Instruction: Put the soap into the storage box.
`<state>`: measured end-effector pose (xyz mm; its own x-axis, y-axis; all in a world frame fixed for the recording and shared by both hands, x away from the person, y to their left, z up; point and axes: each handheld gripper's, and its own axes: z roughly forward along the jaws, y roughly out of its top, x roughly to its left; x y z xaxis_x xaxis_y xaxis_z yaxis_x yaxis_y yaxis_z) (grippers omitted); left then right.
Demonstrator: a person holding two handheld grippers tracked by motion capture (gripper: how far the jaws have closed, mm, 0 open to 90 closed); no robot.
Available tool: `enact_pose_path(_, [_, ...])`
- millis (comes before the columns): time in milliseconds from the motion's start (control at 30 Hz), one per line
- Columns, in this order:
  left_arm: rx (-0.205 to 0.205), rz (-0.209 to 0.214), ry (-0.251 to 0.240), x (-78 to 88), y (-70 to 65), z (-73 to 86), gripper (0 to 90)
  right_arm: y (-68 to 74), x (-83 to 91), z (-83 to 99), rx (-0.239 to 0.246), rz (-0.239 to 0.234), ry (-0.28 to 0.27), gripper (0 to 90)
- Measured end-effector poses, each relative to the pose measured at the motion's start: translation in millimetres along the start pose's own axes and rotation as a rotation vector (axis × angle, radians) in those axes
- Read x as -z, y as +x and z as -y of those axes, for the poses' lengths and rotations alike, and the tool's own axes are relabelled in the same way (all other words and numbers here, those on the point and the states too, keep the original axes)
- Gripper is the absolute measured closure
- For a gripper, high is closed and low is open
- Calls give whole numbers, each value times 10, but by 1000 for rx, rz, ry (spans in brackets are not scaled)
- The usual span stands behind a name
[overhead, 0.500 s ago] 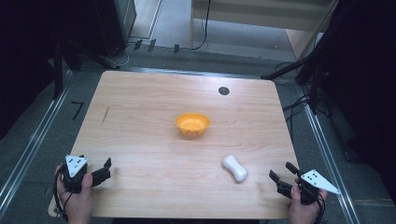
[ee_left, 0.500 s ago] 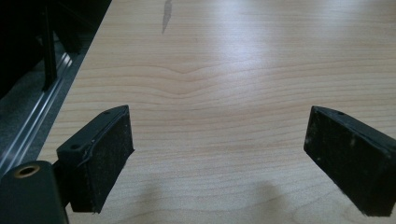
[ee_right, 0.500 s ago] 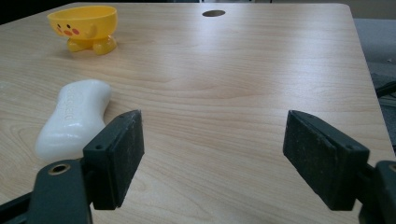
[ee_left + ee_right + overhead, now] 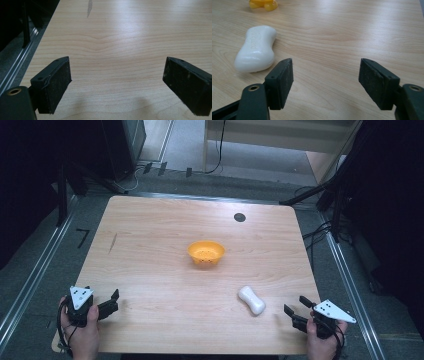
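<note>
Bowl (image 4: 206, 254) in the middle of the surface (image 4: 150, 250), soap (image 4: 251, 300) nearer than the bowl and to its right, well apart from it

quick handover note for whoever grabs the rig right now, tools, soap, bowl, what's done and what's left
Left tool: open, nothing between its jaws, low over the near left corner of the table.
Right tool: open, nothing between its jaws, at the near right edge, pointing toward the soap.
Soap: lies flat on the table just left of the right tool, untouched.
Bowl: orange, upright at mid-table, apart from the soap, with nothing visible inside.
Done: nothing gripped so far.
Left: probably grip the soap with the right tool and carry it to the bowl.
</note>
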<state>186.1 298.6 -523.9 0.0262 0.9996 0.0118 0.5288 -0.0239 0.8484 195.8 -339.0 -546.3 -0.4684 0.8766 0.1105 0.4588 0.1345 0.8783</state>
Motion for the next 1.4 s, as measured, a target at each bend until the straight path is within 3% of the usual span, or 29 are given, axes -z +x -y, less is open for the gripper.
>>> enact_pose_path(67, [-2, 1, -5, 7, 1, 3, 86, 2, -9, -38, 5, -14, 30, 218])
enact_pose_path(167, [-4, 6, -7, 15, -4, 9, 85, 46, -58, -131, 66, -48, 114, 137])
enact_pose_path(233, [-5, 7, -8, 19, -4, 11, 86, 70, -76, -161, 86, -54, 132, 134])
enact_pose_path(300, [-5, 7, -9, 25, -4, 14, 86, 143, -119, -247, 95, -91, 171, 124])
enact_pose_path(433, [-9, 3, -14, 22, -12, 16, 86, 245, -186, -349, 139, -95, 236, 126])
enact_pose_path(567, [-12, 1, -14, 22, -15, 16, 87, 282, -207, -412, 148, -96, 262, 133])
enact_pose_path(767, [-12, 6, -14, 25, -18, 17, 87, 341, -274, -533, 178, -106, 354, 139])
enact_pose_path(1000, [-14, 7, -14, 26, -18, 17, 87, 436, -361, -618, 165, -123, 408, 134])
enact_pose_path(1200, [-15, 7, -13, 26, -18, 17, 87, 514, -419, -680, 184, -110, 434, 133])
enact_pose_path(1400, [-13, 7, -14, 25, -18, 17, 87, 616, -461, -753, 193, -126, 460, 134])
